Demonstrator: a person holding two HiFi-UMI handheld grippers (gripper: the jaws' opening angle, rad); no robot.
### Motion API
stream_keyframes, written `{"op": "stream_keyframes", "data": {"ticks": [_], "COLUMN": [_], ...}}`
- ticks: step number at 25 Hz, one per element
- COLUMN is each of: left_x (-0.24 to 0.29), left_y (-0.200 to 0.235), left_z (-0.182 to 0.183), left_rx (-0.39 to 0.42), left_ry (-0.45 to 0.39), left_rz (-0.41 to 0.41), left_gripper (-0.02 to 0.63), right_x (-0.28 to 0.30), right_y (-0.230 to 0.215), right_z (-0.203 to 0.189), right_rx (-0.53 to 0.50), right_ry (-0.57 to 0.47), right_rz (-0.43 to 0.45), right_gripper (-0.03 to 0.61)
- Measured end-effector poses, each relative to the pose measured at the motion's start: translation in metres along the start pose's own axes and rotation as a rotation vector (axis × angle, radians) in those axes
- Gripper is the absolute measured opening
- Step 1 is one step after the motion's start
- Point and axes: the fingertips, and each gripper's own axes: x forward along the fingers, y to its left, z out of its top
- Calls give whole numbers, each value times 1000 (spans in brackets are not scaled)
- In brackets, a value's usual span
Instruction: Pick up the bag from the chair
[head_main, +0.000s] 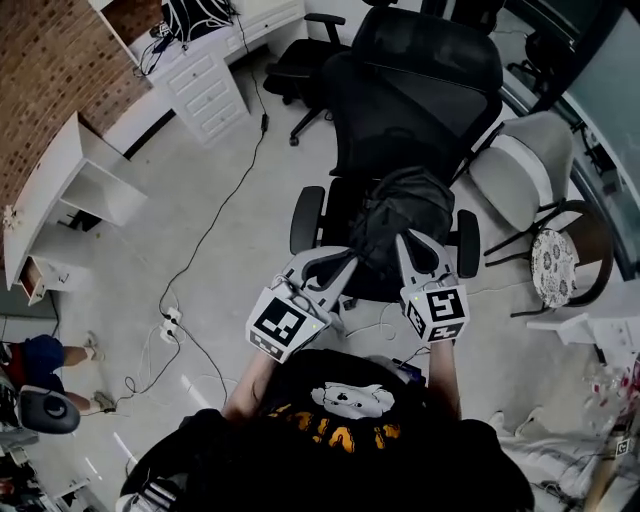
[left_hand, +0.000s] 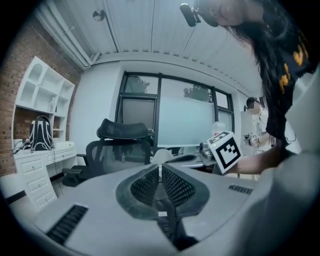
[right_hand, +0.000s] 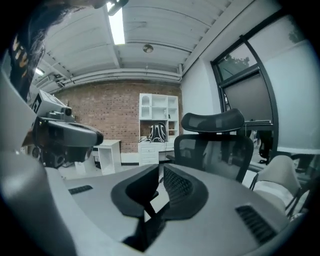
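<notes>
Clearly only one bag (head_main: 400, 212) is here, dark and slumped on the seat of the black chair (head_main: 420, 95). Its long axis runs from the seat's front edge back toward the backrest. Which end is its top I cannot tell. Two claws are at the seat's front. The left claw (head_main: 340, 264) (left_hand: 160, 171) is closed and empty, and the right claw (head_main: 408, 242) (right_hand: 161, 171) is likewise closed on nothing, by the bag's near edge.

a white drawer cabinet (head_main: 208, 92) by the brick wall (head_main: 45, 70) carries a black backpack (left_hand: 40, 134). a black cable (head_main: 215, 215) crosses the floor (head_main: 240, 290) to a power strip (head_main: 170, 325).
</notes>
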Motion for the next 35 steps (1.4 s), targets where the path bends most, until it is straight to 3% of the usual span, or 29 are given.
{"op": "stream_keyframes", "data": {"ticks": [5,7,12,20,26,32,35], "left_x": [12,15,25,56,78,100,108], "left_y": [30,39,50,39,32,28,21], "left_z": [-4,-4,-6,-2,-4,-5,-5], "left_rx": [-10,-12,-13,-25,-40,-63,-85], "left_ry": [9,9,13,9,33,57,63], "left_rz": [-56,-81,-131,-171,-110,-31,10], "left_gripper": [9,9,9,9,9,9,9], "right_x": [35,47,78,96,103,115,114], "right_y": [-39,-54,-95,-172,-222,-245,-250], "right_z": [-32,-46,-77,-122,-159,-197,-214], "right_rx": [-27,-49,-160,-159,-181,-225,-194], "right_ry": [116,171,309,503,630,742,774], "right_rz": [-44,-55,-76,-47,-30,45,77], "right_gripper": [18,95,139,279,334,377,388]}}
